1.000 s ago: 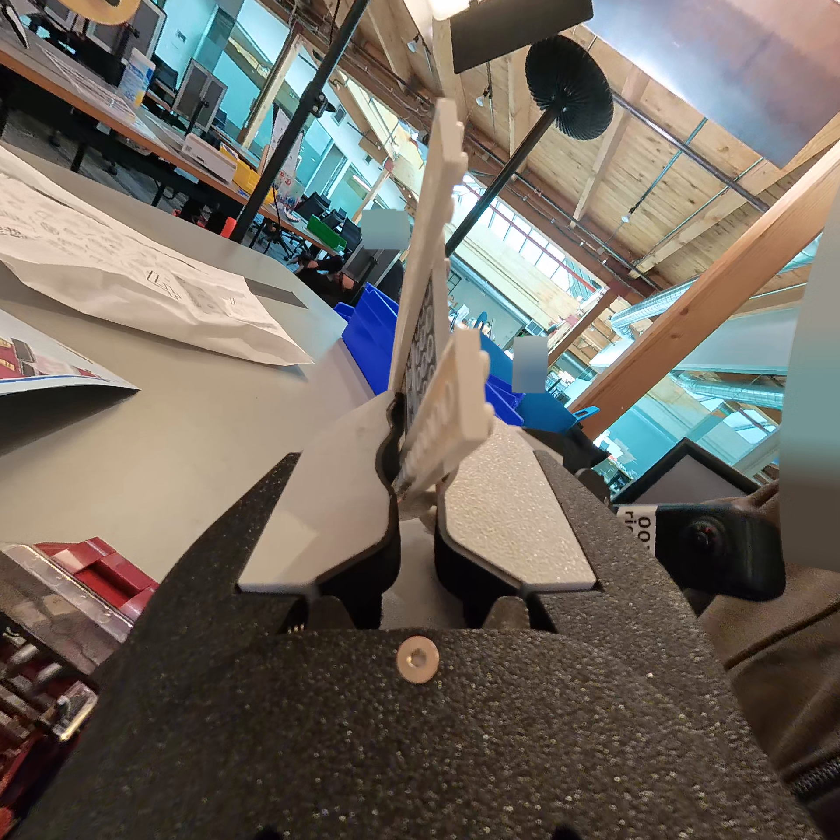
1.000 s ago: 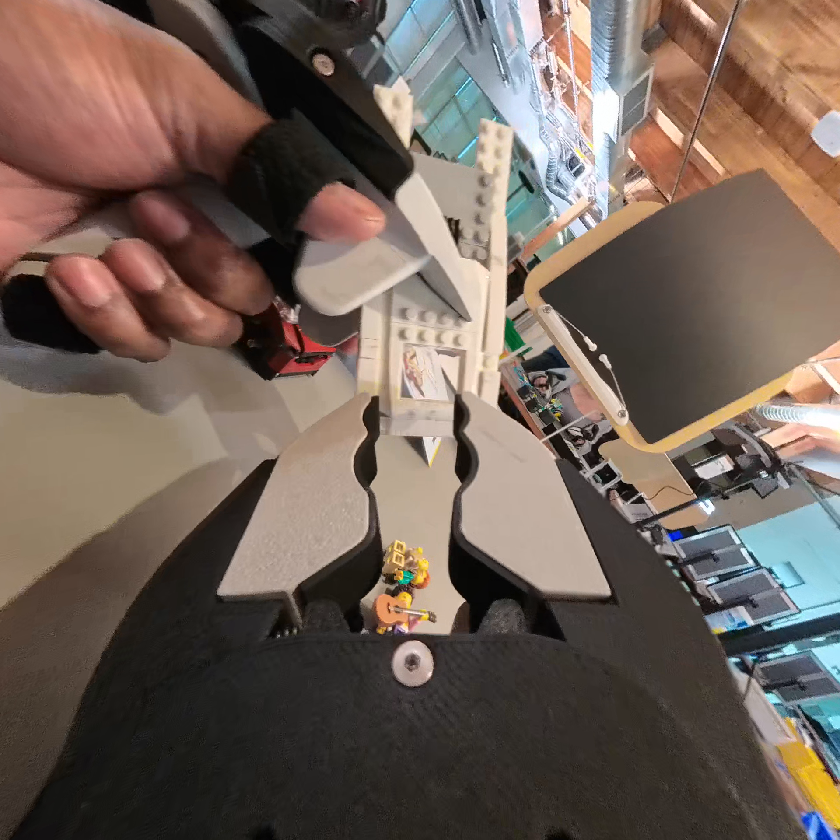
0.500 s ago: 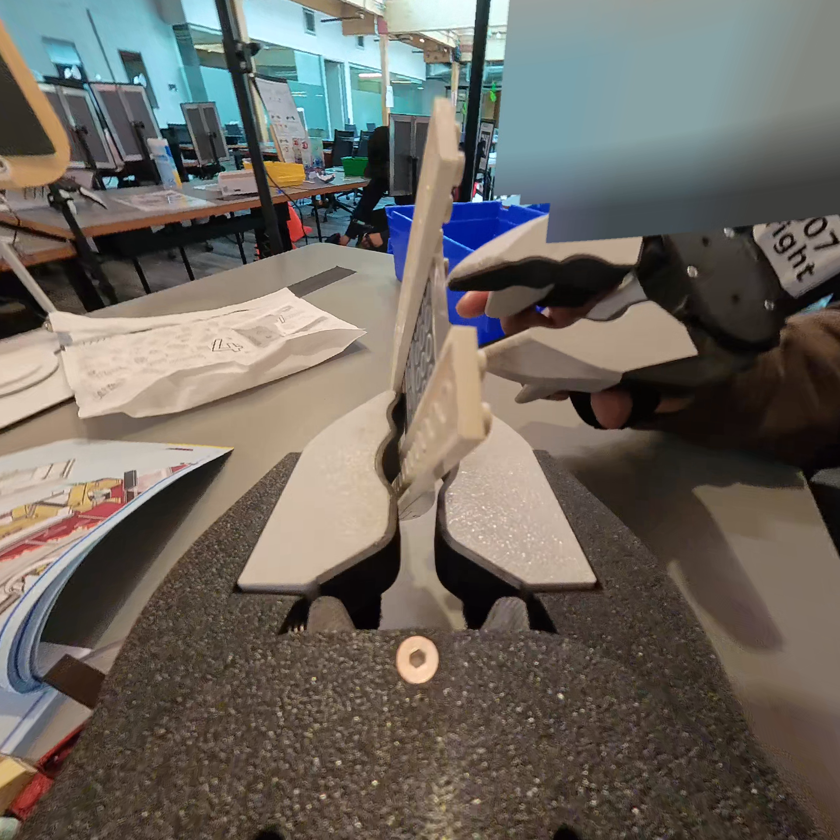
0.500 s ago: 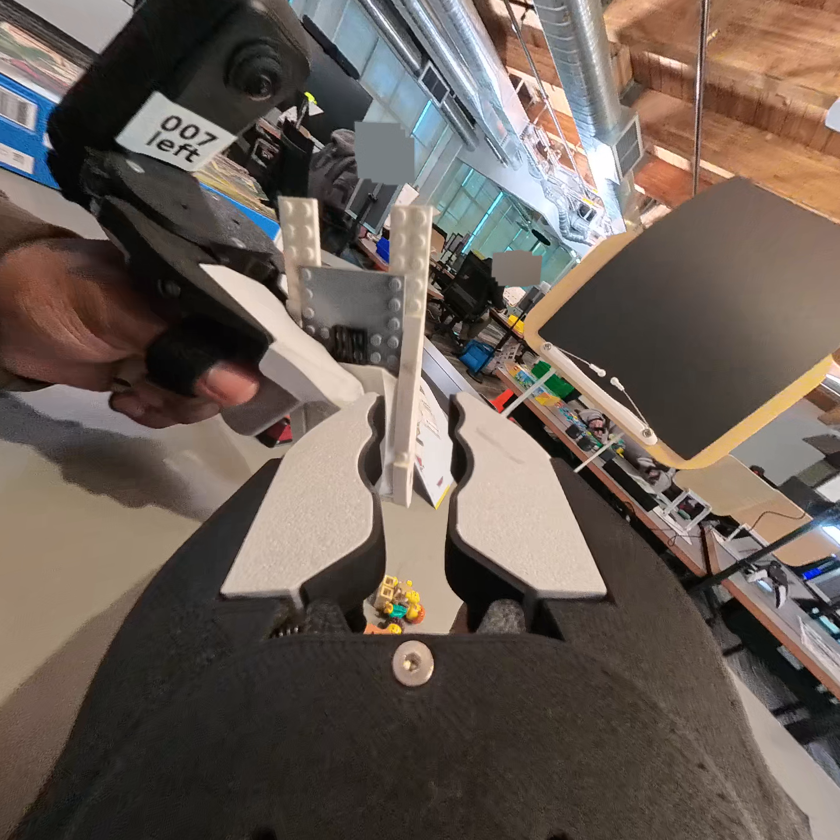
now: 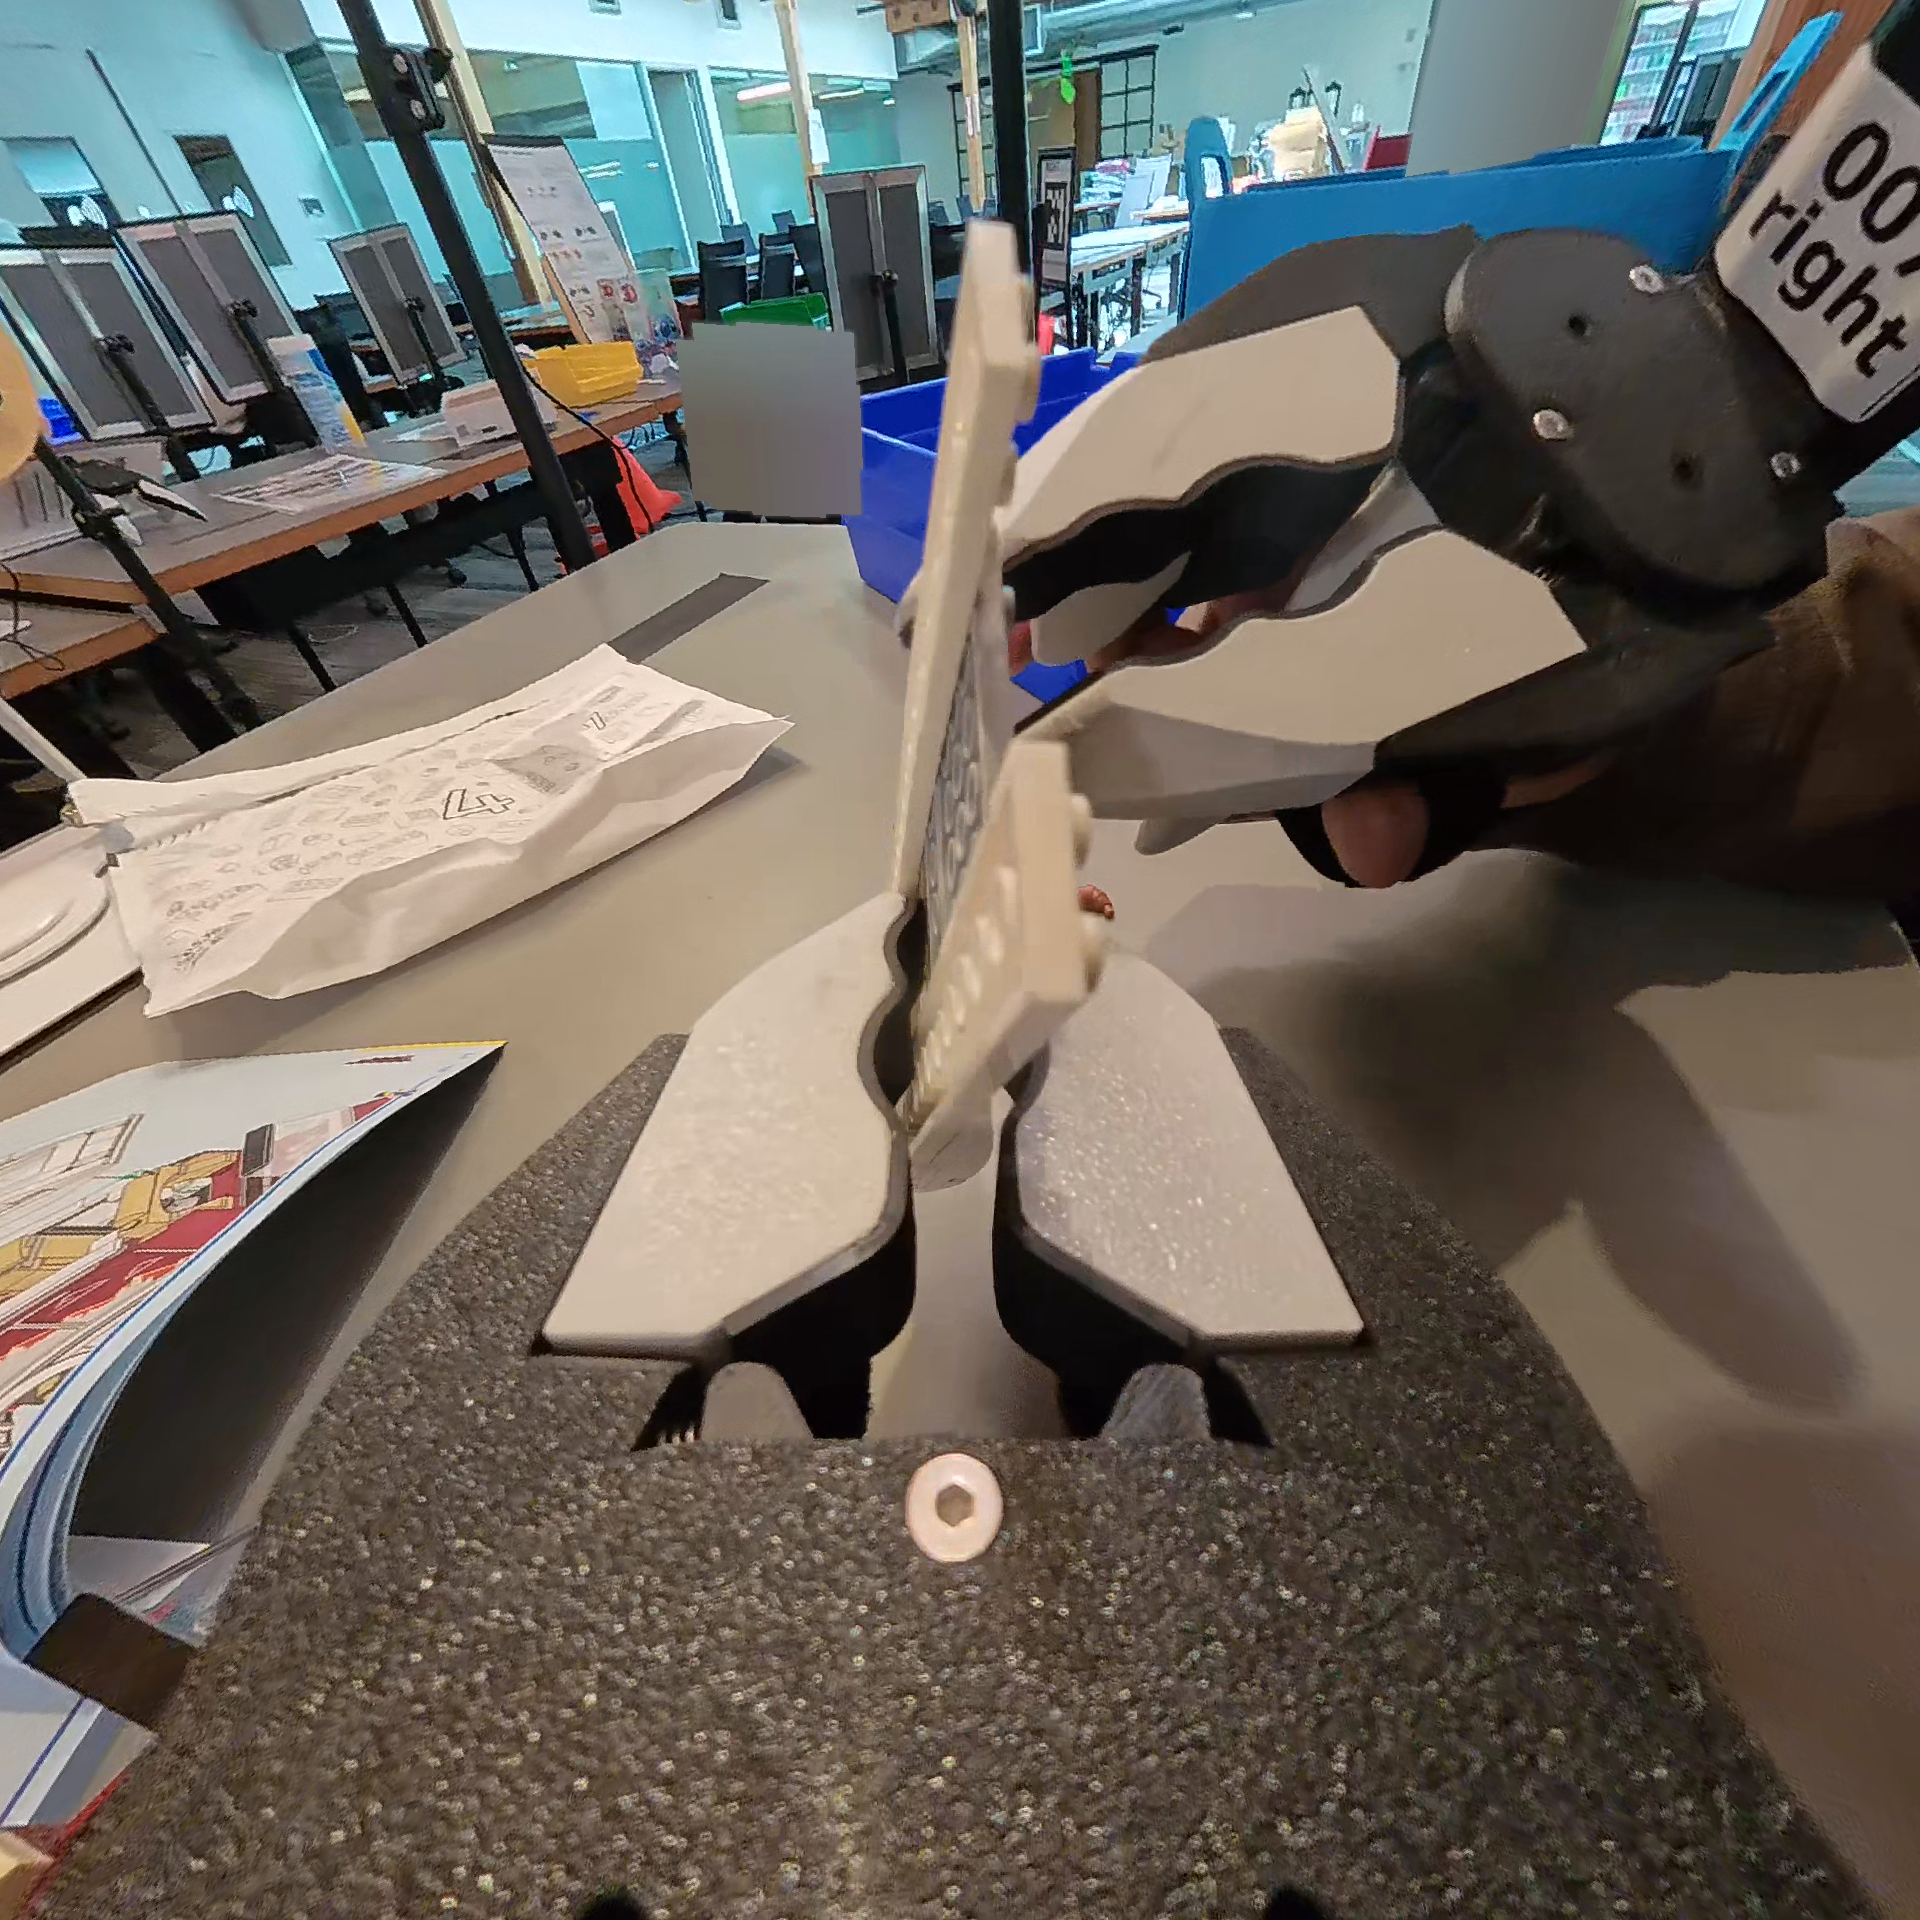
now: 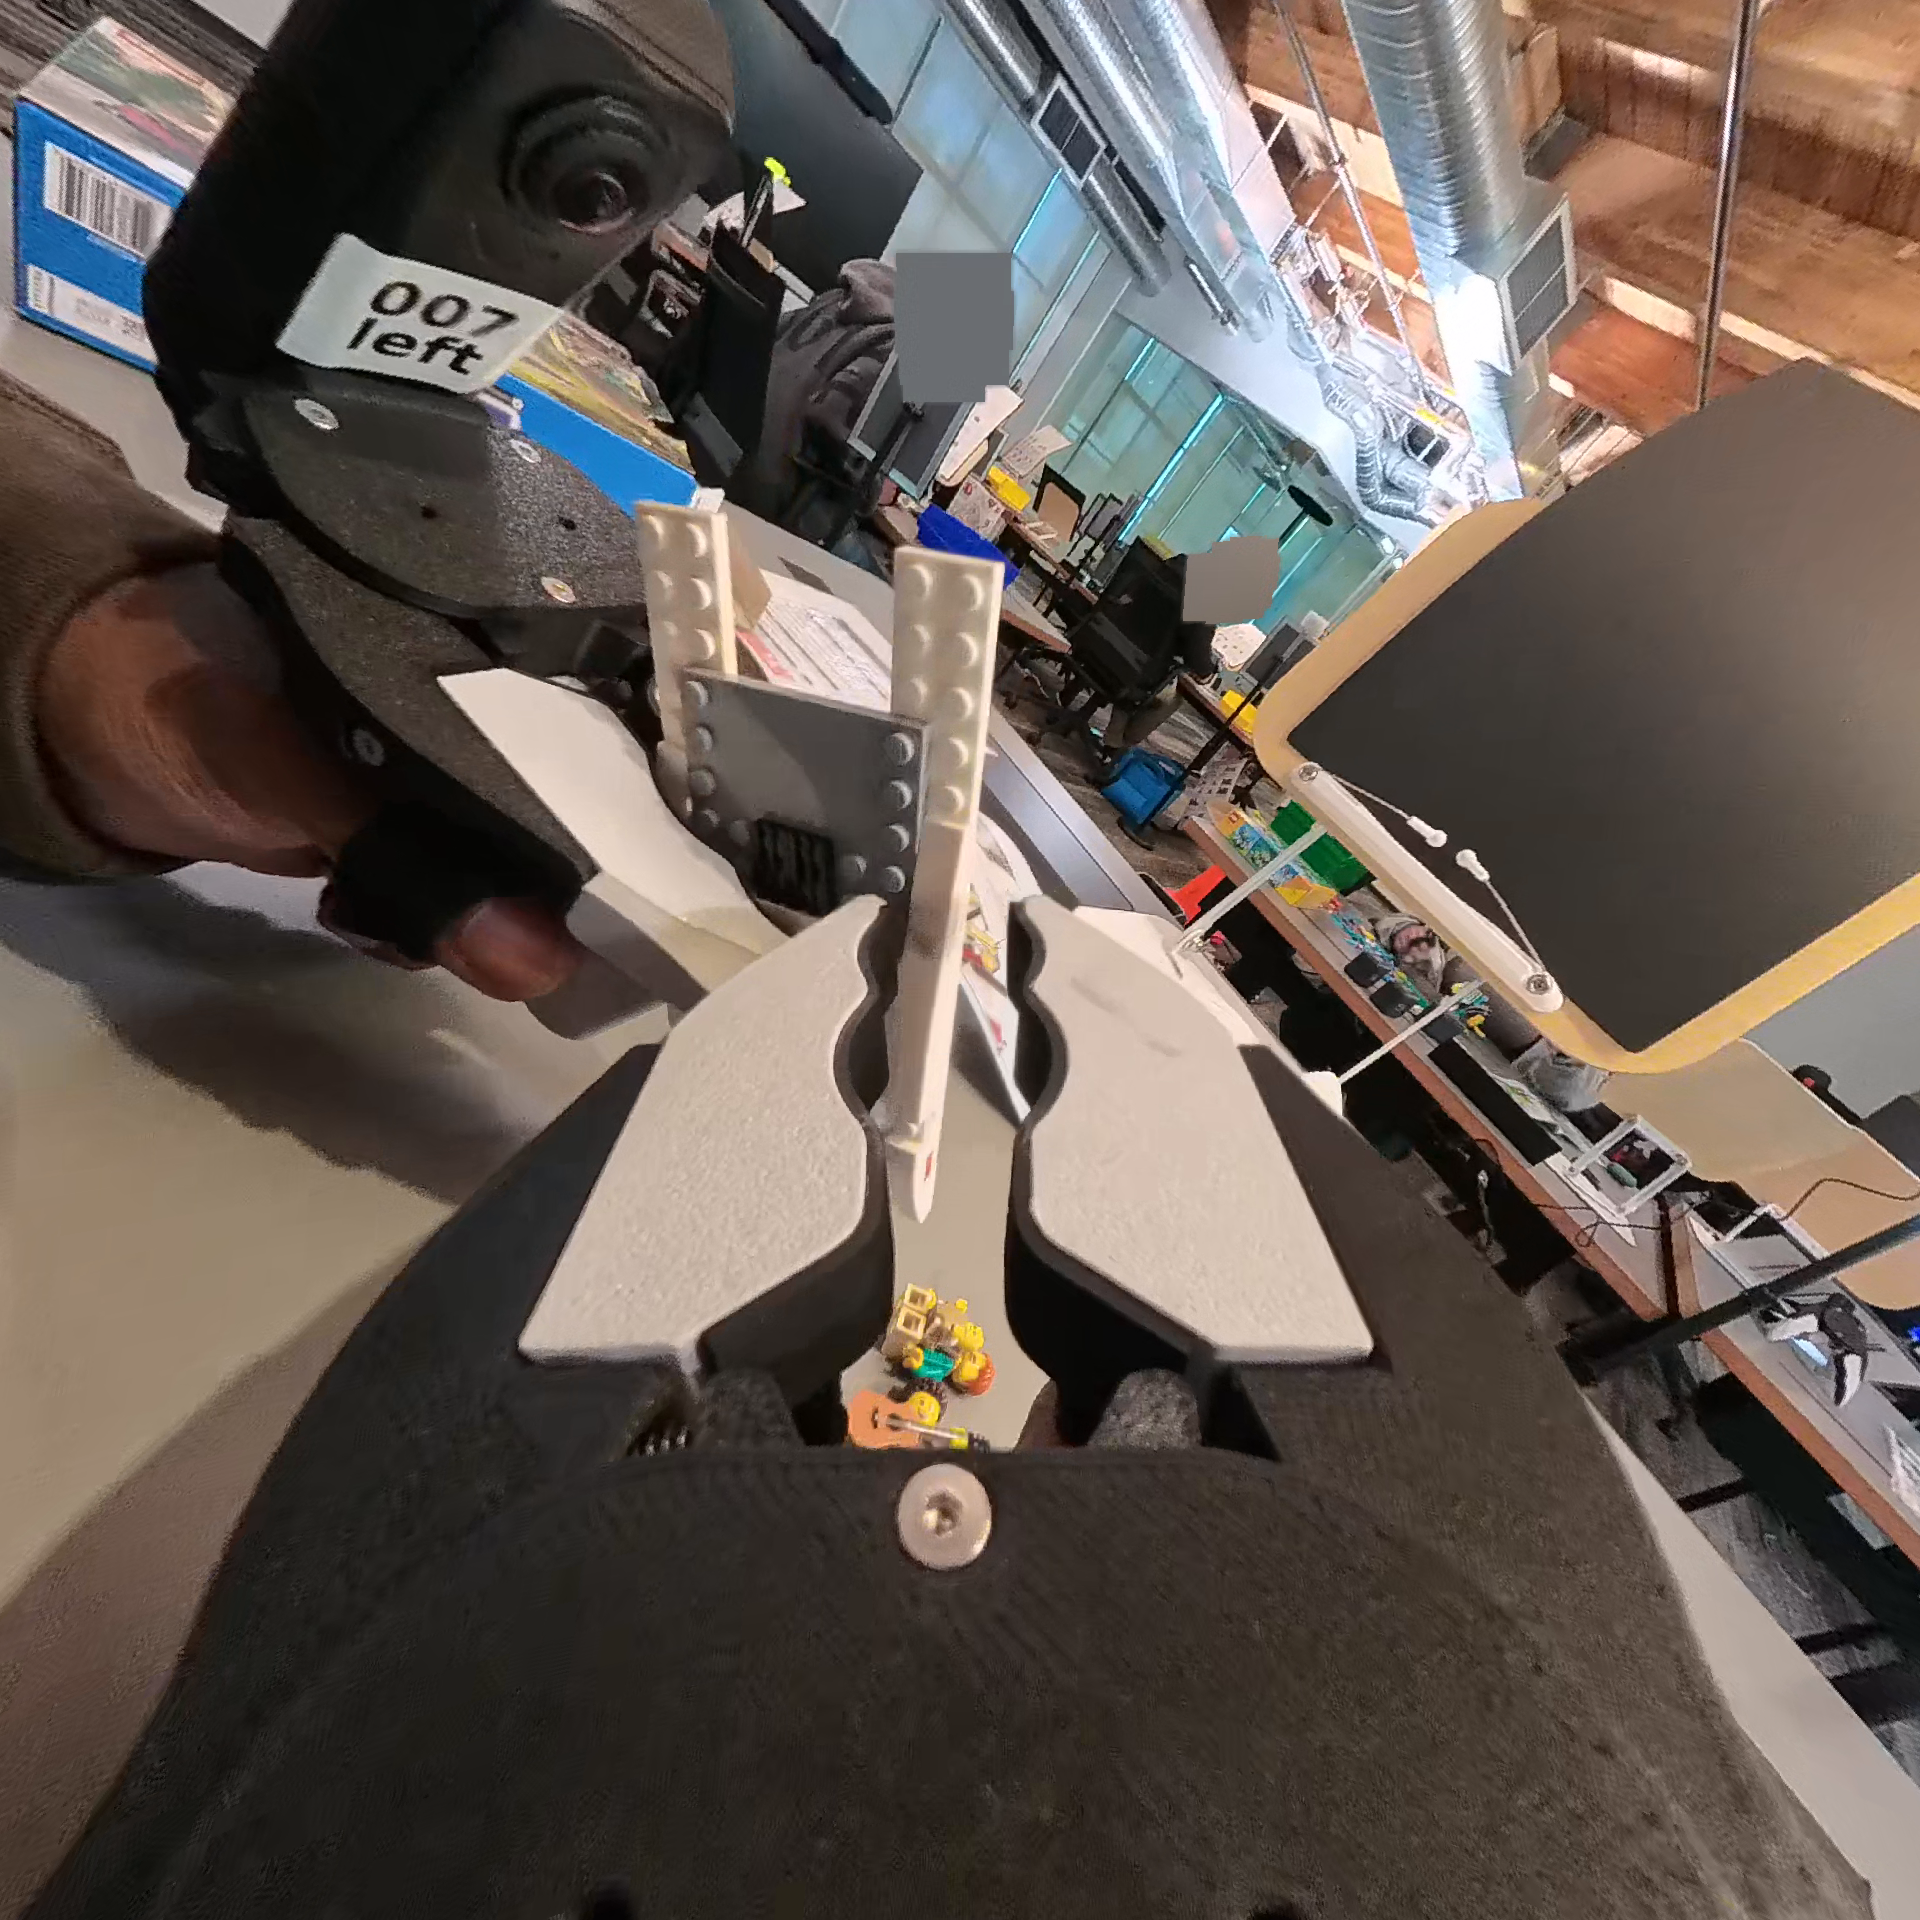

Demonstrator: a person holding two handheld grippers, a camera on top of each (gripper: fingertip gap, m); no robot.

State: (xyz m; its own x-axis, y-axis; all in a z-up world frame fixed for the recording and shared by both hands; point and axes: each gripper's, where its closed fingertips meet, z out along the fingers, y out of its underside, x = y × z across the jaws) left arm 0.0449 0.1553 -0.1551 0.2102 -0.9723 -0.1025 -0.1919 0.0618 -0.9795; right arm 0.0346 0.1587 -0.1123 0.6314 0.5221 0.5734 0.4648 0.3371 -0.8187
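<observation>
Since the earlier frame, right gripper (image 6: 951,997) jaws narrowed around the white strip (image 6: 935,831), right pad apart; strip runs toward 12 o'clock. Left gripper (image 5: 961,1039) is clamped on the brick assembly (image 5: 966,665).

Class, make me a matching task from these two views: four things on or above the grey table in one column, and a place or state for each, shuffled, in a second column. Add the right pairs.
Things
1. brick assembly
2. white paper bag
3. toy figures
4. blue bin

Places or states
A. lying flat on the table
B. at the table's far edge
C. clamped in the left gripper
D. a small heap seen between the right gripper's fingers

Pairs: 1-C, 2-A, 3-D, 4-B
</observation>
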